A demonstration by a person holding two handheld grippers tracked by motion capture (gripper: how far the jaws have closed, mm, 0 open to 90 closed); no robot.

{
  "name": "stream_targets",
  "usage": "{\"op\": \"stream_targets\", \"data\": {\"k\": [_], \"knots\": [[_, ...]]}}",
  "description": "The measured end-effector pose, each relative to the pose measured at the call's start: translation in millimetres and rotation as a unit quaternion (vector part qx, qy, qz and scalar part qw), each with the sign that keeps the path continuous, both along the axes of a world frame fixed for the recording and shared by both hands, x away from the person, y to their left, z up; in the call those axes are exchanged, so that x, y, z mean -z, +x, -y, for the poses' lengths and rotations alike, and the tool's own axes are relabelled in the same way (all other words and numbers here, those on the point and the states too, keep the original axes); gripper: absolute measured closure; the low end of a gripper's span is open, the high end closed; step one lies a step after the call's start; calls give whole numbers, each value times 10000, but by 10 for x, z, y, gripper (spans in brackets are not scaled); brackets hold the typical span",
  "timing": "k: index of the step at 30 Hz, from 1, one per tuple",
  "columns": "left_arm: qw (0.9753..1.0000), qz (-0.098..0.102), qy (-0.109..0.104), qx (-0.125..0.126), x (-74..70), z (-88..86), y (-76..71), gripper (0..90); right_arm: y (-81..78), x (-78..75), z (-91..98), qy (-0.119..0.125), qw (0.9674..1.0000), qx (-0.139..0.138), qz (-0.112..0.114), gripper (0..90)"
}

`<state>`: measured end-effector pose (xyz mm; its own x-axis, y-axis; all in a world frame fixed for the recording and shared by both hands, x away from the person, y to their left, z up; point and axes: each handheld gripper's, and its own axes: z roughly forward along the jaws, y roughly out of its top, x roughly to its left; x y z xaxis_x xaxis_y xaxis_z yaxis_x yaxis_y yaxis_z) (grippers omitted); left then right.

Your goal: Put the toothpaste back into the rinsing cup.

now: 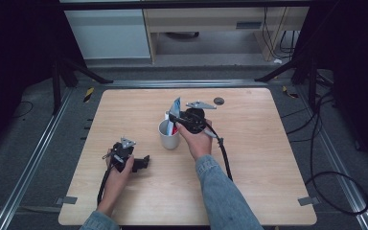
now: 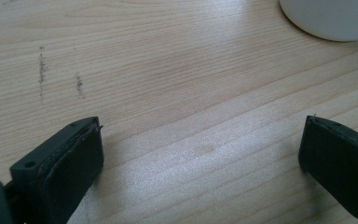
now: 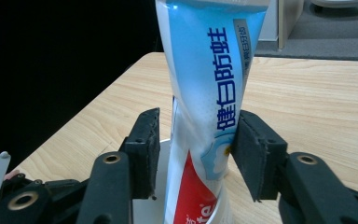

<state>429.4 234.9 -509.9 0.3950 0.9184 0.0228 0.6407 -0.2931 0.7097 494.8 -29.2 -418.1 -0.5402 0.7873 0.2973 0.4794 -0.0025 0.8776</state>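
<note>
A blue, white and red toothpaste tube point(image 1: 175, 107) point(image 3: 209, 93) stands upright in a white cup point(image 1: 168, 138) near the table's middle. My right gripper point(image 1: 173, 120) point(image 3: 196, 140) reaches the tube from the right, one jaw on each side. In the right gripper view a gap shows between the left pad point(image 3: 144, 149) and the tube, while the right pad point(image 3: 251, 154) lies at the tube's edge. My left gripper point(image 1: 146, 162) point(image 2: 203, 140) rests on the wooden table point(image 1: 258, 182) to the left of the cup point(image 2: 331, 18), jaws wide apart with bare wood between them.
A small dark round disc point(image 1: 218, 100) lies near the table's far edge. Cables trail from both grippers toward the person. Dark stands and loose cables surround the table on the floor.
</note>
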Motion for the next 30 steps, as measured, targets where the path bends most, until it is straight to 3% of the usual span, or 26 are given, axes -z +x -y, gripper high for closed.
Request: {"op": "stream_targets", "data": {"k": [14, 20, 26, 30], "knots": [[10000, 4, -5, -15, 0, 4, -1, 0, -125, -250, 91, -429, 9990, 113, -56, 358], [10000, 13, -13, -19, 2, 5, -5, 0, -153, -384, 195, -761, 9970, 129, 0, 316], [10000, 16, -10, -14, 2, 6, -10, 0, -129, -402, 217, -1011, 9948, 82, -30, 262], [10000, 14, -13, -11, 2, 6, -12, 0, -117, -405, 192, -1117, 9936, 152, 68, 240]]}}
